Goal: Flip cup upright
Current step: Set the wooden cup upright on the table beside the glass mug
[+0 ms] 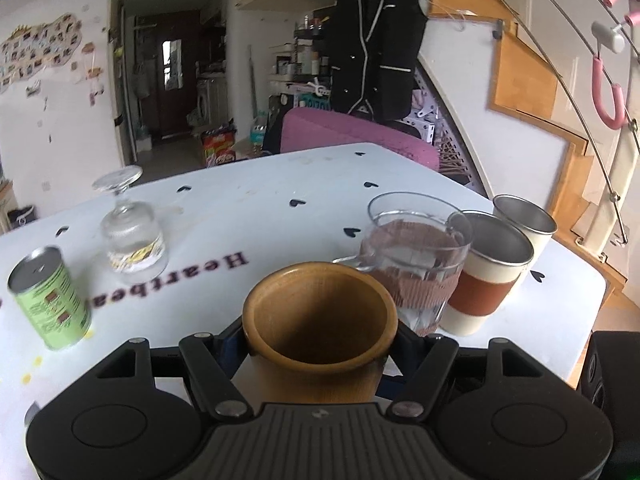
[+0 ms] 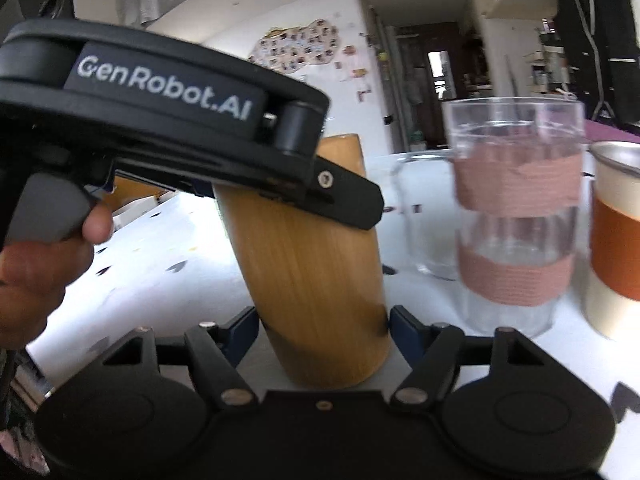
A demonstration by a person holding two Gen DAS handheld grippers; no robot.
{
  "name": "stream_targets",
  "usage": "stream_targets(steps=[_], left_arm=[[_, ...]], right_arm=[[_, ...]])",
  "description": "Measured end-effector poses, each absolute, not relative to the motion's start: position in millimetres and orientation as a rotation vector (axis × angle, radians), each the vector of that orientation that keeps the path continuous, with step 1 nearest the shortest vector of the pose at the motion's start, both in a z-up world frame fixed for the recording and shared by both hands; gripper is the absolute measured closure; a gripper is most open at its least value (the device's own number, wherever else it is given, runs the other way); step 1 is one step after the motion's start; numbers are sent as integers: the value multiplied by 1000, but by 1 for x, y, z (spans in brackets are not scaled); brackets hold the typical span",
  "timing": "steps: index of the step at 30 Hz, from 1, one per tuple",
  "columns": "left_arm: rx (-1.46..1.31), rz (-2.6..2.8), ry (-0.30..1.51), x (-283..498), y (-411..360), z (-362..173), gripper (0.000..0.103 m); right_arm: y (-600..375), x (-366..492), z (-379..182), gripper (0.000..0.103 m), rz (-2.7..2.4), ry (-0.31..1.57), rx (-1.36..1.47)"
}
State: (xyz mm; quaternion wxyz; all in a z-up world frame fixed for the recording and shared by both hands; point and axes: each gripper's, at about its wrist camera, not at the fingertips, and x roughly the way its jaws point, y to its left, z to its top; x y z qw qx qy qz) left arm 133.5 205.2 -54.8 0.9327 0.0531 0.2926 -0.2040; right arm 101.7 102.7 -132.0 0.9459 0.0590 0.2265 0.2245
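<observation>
A wooden cup (image 1: 320, 320) stands mouth up, tilted a little, low over the white table (image 1: 260, 200). My left gripper (image 1: 320, 344) is shut on the cup near its rim. In the right wrist view the same cup (image 2: 312, 280) leans left, and my right gripper (image 2: 320, 324) is shut on its lower part. The other gripper's body (image 2: 160, 120) crosses the cup's upper part there. The cup's base is at or just above the table; I cannot tell if it touches.
A glass mug with pink bands (image 1: 416, 264) (image 2: 516, 216) stands just right of the cup. Two steel-lined cups (image 1: 488, 272) (image 1: 524, 224) stand beyond it. An upside-down stemmed glass (image 1: 128, 232) and a green can (image 1: 50, 296) are on the left.
</observation>
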Motion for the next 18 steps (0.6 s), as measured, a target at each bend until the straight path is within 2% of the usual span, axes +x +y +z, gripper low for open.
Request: stream_targets(steps=[14, 16, 18], left_arm=[[120, -397, 544, 151, 202, -61, 31], [111, -397, 548, 149, 205, -61, 28], [101, -387, 536, 144, 209, -60, 15]], right_arm=[[94, 133, -136, 30, 402, 469, 136], [96, 135, -136, 29, 406, 467, 133], [95, 130, -136, 29, 409, 468, 126]])
